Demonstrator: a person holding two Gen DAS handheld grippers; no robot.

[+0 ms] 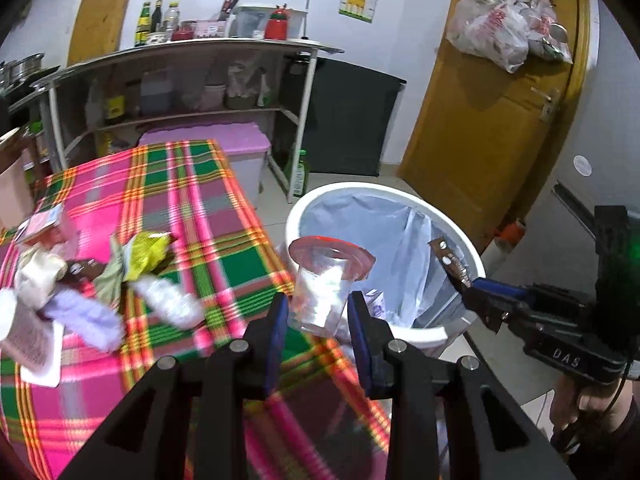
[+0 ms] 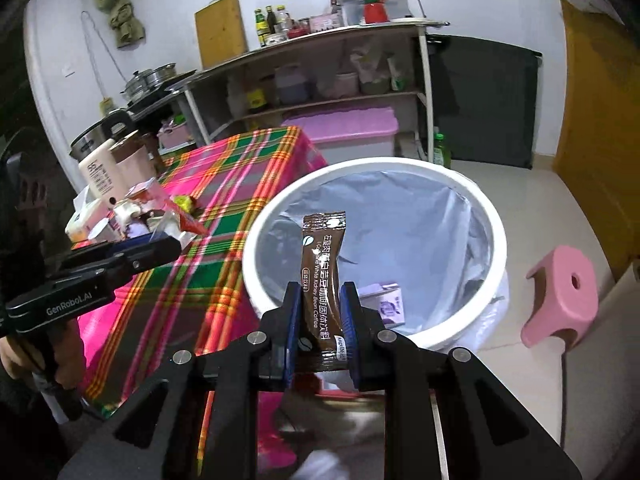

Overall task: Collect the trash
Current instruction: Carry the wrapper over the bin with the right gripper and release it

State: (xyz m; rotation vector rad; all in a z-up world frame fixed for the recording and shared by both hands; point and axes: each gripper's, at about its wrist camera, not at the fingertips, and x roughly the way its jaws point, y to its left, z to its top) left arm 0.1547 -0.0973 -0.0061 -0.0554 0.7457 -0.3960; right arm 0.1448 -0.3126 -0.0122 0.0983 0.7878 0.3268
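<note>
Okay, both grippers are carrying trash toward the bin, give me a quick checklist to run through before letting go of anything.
1. Left gripper grips the clear plastic cup: ok, pads on both sides of it.
2. Right gripper grips the brown coffee sachet: ok, clamped upright.
3. White bin open and lined with a bag: ok.
4. Sachet over the bin opening: ok as seen from the right wrist camera.
5. Cup fully over the opening: cannot tell; it appears at the rim beside the plaid tablecloth.
6. Room in the bin: ok, only a small purple carton shows at the bottom.
</note>
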